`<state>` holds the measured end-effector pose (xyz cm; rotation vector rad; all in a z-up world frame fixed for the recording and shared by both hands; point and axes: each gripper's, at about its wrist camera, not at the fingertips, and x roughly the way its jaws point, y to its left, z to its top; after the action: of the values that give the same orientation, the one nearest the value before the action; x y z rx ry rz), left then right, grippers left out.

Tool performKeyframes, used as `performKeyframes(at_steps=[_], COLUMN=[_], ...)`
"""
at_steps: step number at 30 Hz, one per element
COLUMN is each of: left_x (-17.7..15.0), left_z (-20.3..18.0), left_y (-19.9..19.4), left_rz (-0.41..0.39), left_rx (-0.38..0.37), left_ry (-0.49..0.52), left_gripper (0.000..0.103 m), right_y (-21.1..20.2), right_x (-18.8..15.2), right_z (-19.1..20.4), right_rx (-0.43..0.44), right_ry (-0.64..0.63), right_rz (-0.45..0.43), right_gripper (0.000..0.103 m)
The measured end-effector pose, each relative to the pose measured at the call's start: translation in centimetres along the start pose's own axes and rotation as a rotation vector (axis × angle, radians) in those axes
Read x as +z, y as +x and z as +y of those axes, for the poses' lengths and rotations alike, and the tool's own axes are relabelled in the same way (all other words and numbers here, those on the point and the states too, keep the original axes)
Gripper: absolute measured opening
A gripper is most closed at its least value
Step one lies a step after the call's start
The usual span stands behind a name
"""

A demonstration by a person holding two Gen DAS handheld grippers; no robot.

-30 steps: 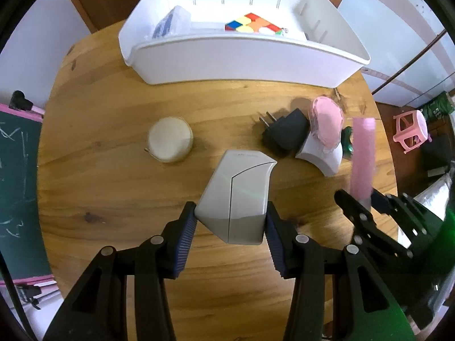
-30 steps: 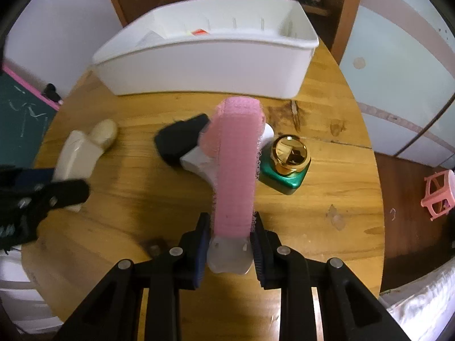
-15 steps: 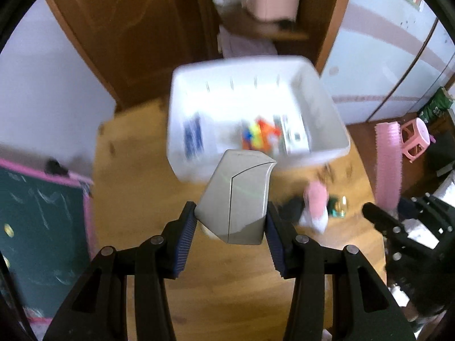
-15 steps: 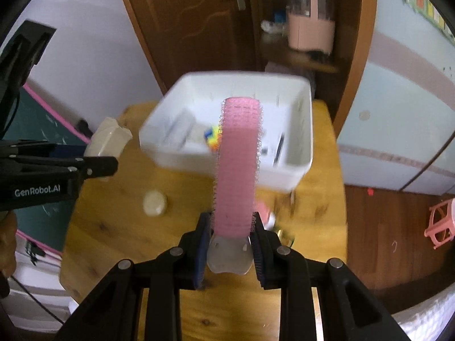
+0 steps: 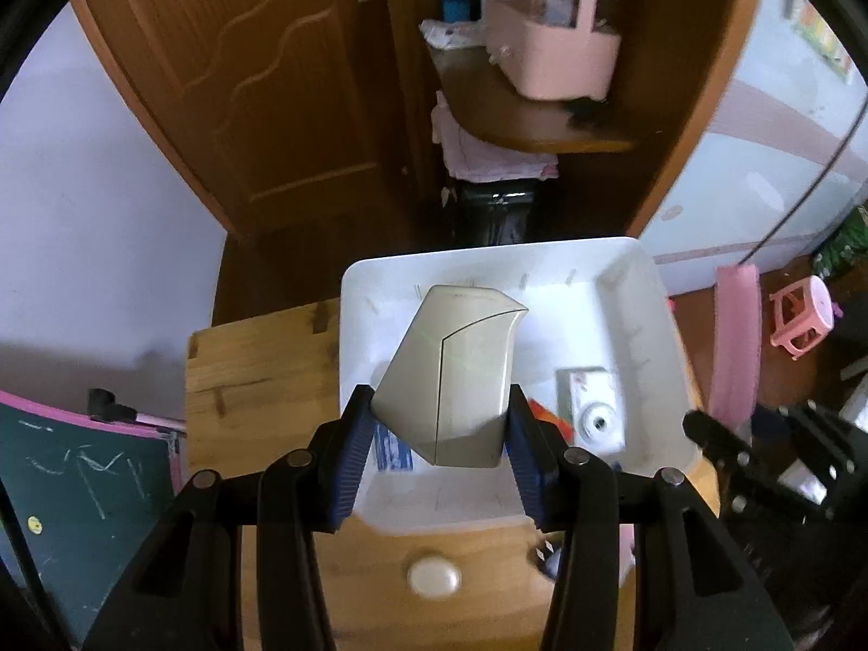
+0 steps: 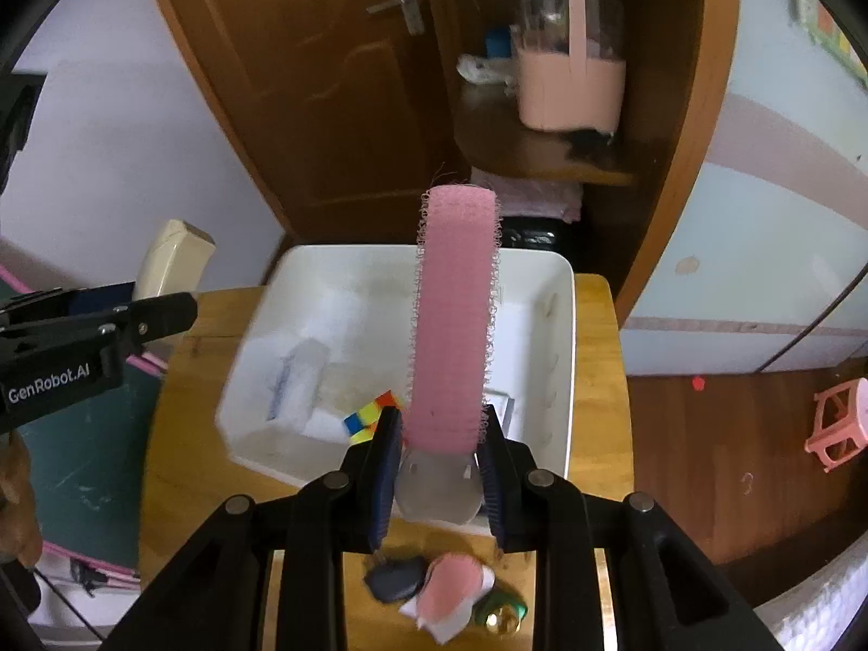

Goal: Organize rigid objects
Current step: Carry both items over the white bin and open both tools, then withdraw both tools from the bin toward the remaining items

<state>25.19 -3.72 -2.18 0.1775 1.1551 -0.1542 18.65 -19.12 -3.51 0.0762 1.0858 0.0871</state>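
My left gripper [image 5: 440, 450] is shut on a beige angular plastic case [image 5: 453, 374] and holds it high above the white bin [image 5: 624, 282]. My right gripper [image 6: 440, 461] is shut on a pink hair roller [image 6: 453, 320] that stands upright, also above the white bin [image 6: 559, 336]. The bin holds a colourful puzzle cube [image 6: 369, 415], a blue-printed packet [image 6: 295, 385] and a white box [image 5: 594, 412]. The roller also shows at the right of the left wrist view [image 5: 735, 336], and the case at the left of the right wrist view [image 6: 171, 260].
On the round wooden table [image 6: 179, 466], in front of the bin, lie a cream round lid [image 5: 434, 578], a black plug adapter [image 6: 393, 580], a pink-and-white item [image 6: 453, 597] and a green bottle with a gold cap [image 6: 502, 613]. A wooden door, a shelf and a pink stool [image 6: 838, 423] stand beyond.
Both grippers have risen from table level to high above the bin, each keeping its object. The bin now lies below and ahead, and the table items have dropped to the frames' bottom.
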Motion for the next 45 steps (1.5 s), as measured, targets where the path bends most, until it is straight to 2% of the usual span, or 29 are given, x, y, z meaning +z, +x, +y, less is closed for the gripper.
performKeyframes(at_steps=[4,9,15,19,20,22,23,24,27,33,36,45], left_x=[0.3,0.2,0.2,0.2,0.2,0.1,0.0,-0.1,-0.1,-0.4,-1.0,-4.4], left_z=[-0.6,-1.4,-3.0,-3.5,-3.6,-3.9,-4.0,-4.1,-4.2,-3.5,-3.2,-2.5], left_y=[4.7,9.4,13.3,14.4,14.6,14.8,14.8,14.7,14.3,11.8,10.2,3.6], left_rz=[0.047,0.111,0.142,0.161,0.164,0.164,0.164,0.164,0.163,0.132,0.119,0.059], left_rx=[0.035,0.042,0.069,0.075,0.078,0.082,0.076,0.071,0.068,0.052,0.045,-0.008], left_ry=[0.012,0.014,0.056,0.054,0.054,0.056,0.057,0.058,0.055,0.03,0.027,-0.002], left_gripper=[0.051,0.051,0.051,0.051,0.051,0.051,0.052,0.054,0.08,0.087,0.087,0.087], right_y=[5.2,10.4,14.3,15.0,15.0,14.7,14.3,13.9,12.4,8.7,6.5,0.0], right_x=[0.0,-1.3,-1.7,-1.9,-2.0,-2.1,-2.1,-2.2,-2.5,-3.5,-4.3,-7.7], right_z=[-0.7,-1.2,-1.8,-1.8,-1.7,-1.6,-1.5,-1.2,-0.4,1.2,1.4,2.0], right_rx=[-0.027,-0.041,-0.063,-0.059,-0.059,-0.069,-0.068,-0.063,-0.106,-0.116,-0.121,-0.042], right_ry=[0.033,0.076,0.113,0.126,0.122,0.111,0.1,0.088,0.031,-0.045,-0.074,-0.045], right_rz=[0.085,0.177,0.236,0.252,0.249,0.238,0.222,0.21,0.172,0.094,0.05,-0.054], right_gripper=[0.028,0.028,0.028,0.028,0.031,0.045,0.056,0.058,0.063,0.063,0.063,0.063])
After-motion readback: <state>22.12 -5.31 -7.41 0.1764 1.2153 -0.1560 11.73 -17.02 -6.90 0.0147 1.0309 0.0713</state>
